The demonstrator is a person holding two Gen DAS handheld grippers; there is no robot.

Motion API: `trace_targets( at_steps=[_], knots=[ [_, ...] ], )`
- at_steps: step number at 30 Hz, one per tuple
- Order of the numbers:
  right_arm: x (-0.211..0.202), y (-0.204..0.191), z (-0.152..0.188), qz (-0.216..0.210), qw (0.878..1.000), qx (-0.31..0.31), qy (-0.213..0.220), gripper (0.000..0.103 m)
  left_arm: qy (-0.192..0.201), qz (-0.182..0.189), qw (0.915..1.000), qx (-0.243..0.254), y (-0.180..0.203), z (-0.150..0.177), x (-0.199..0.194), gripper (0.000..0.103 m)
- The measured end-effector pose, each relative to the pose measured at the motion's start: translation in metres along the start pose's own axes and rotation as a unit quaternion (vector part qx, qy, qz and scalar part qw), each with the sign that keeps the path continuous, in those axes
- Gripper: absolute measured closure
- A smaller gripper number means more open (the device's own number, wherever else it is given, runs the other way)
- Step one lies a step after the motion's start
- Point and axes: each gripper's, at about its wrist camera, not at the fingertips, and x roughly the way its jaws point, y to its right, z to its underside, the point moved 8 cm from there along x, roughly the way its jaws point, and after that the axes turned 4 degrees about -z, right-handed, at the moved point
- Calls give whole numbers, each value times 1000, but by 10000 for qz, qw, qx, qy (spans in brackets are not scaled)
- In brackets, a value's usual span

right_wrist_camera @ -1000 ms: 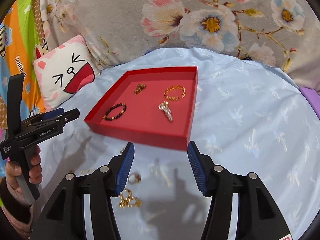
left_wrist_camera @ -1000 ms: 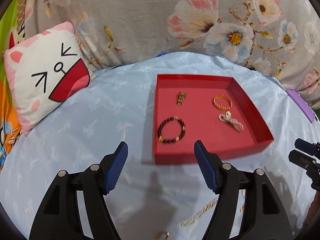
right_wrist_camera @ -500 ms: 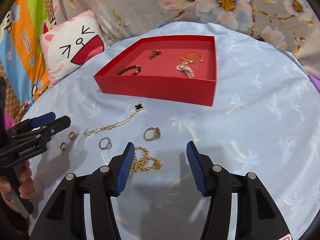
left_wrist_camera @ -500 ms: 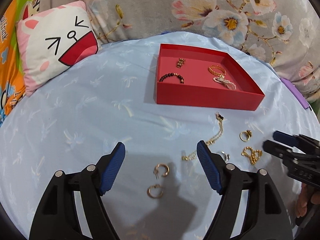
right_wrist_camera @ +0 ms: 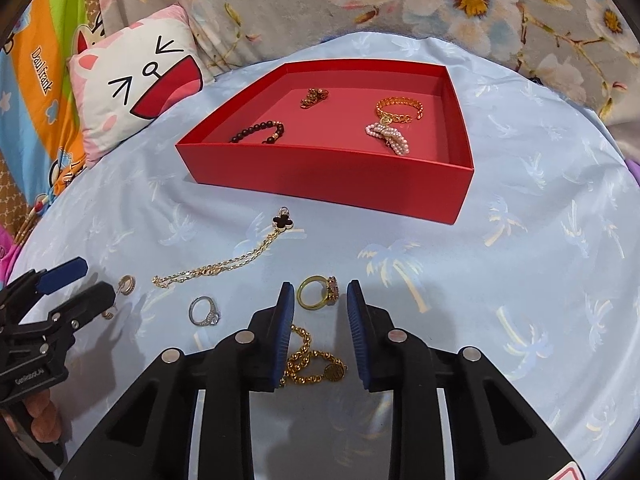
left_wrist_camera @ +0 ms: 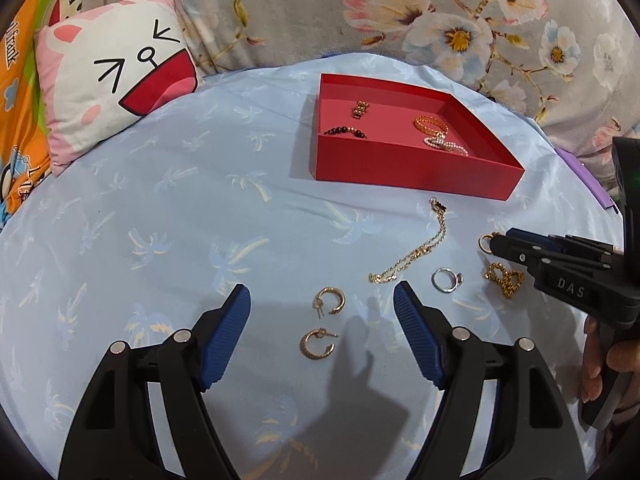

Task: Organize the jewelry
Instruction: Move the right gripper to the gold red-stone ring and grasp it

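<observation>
- My right gripper (right_wrist_camera: 320,294) has just been closing (pads not yet pressing), the gold ring (right_wrist_camera: 317,292) between its tips, nearer me than the red tray (right_wrist_camera: 328,184).
- My left gripper (left_wrist_camera: 322,300) gapes over two hoop earrings (left_wrist_camera: 330,300).

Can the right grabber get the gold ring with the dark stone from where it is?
Probably yes. The gold ring lies on the blue sheet just ahead of the right gripper, whose jaws have just been closing and stand either side of it. Nothing covers it; only the gold chain bracelet lies nearer.
</observation>
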Motion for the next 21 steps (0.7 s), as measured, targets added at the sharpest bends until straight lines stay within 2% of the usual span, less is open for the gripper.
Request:
trace_targets(
  at_steps=[5, 10, 15, 21],
  knots=[
    [2, 6, -7, 20, 10000, -47, 42, 78, -126, 58, 9999, -71, -4, 7, 4, 31],
    [9, 8, -21, -233, 9997, 31, 35, 78, -159, 74, 9998, -69, -4, 7, 4, 31],
    [17, -1, -10, -402, 9989, -28, -230, 77, -174, 91, 9998, -59, -4, 7, 5, 31],
    [6, -14, 8, -344, 9986, -303, -246, 77, -214, 105, 9996, -147, -6, 9, 6, 30]
  ],
)
